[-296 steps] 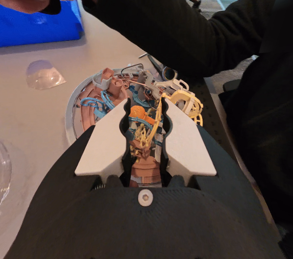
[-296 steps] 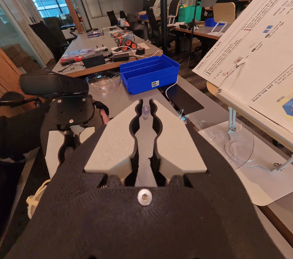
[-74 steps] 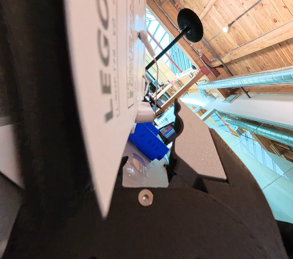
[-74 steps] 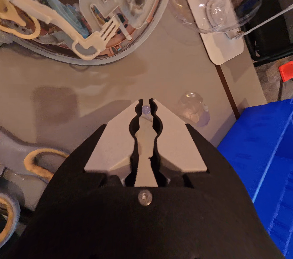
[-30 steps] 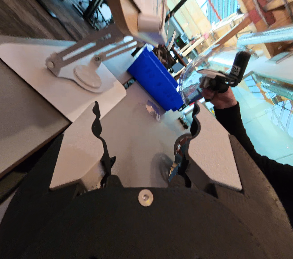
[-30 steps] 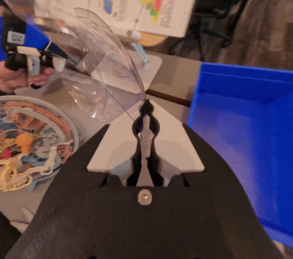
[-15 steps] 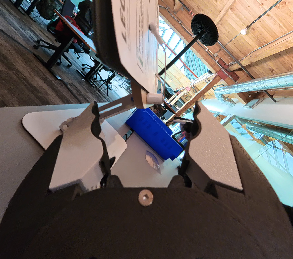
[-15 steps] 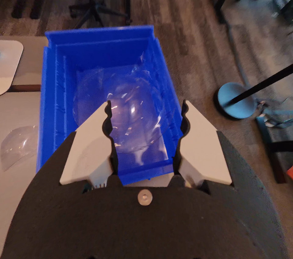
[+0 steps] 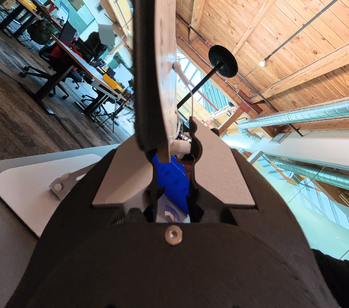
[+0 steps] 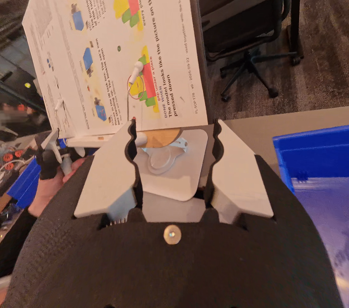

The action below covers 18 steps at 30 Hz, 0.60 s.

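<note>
Left wrist view: left gripper (image 9: 172,140) jaws narrowed round lower edge of one tilted wooden document board (image 9: 165,49), apparently clamping it; contact partly hidden. One blue bin (image 9: 171,182) visible through gap.

Right wrist view: right gripper (image 10: 174,125) jaws wide apart, empty, over one white stand base (image 10: 188,182) near table edge. One printed instruction sheet (image 10: 105,38) on board above. Blue bin at right.

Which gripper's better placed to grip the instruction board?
Left, probably: the left gripper brackets the lower edge of the white instruction board. The right gripper hangs open, short of it, over the white base plate.
</note>
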Available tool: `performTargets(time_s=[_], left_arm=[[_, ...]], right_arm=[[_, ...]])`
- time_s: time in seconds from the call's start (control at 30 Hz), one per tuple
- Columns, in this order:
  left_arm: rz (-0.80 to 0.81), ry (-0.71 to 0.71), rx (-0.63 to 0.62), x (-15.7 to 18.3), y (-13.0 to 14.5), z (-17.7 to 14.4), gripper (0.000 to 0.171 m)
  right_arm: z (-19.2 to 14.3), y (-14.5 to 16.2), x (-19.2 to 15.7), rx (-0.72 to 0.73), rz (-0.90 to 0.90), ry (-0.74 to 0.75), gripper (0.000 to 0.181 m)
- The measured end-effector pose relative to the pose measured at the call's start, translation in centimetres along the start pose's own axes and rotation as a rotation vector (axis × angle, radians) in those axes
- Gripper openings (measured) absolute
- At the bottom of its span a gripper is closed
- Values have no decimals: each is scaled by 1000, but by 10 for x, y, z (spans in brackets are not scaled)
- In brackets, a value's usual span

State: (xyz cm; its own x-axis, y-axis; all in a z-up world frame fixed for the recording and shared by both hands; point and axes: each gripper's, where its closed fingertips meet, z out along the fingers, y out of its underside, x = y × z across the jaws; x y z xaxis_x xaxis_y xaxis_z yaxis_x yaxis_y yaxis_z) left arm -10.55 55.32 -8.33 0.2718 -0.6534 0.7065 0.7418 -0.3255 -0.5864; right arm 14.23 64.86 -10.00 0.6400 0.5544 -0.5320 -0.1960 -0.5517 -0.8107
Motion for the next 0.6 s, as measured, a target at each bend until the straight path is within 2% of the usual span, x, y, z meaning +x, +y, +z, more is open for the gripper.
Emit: performTargets(time_s=[0.07, 0.1, 0.13, 0.2, 0.37, 0.6], left_arm=[[-15, 13, 4, -4, 0, -1, 13], [-11, 9, 6, -6, 1, -1, 8], [-3, 15, 9, -6, 1, -1, 8], [-9, 29, 8, -6, 1, -1, 8], [19, 12, -39, -5, 3, -1, 8], [56, -3, -40, 6, 7, -12, 8]], right_arm=[[11, -5, -1, 87, 51, -45, 81], [13, -8, -3, 121, 98, -98, 65], [16, -8, -4, 137, 160, -144, 58], [22, -6, -6, 159, 217, -214, 32], [23, -7, -7, 199, 268, -277, 30], [5, 7, -20, 144, 255, -311, 27]])
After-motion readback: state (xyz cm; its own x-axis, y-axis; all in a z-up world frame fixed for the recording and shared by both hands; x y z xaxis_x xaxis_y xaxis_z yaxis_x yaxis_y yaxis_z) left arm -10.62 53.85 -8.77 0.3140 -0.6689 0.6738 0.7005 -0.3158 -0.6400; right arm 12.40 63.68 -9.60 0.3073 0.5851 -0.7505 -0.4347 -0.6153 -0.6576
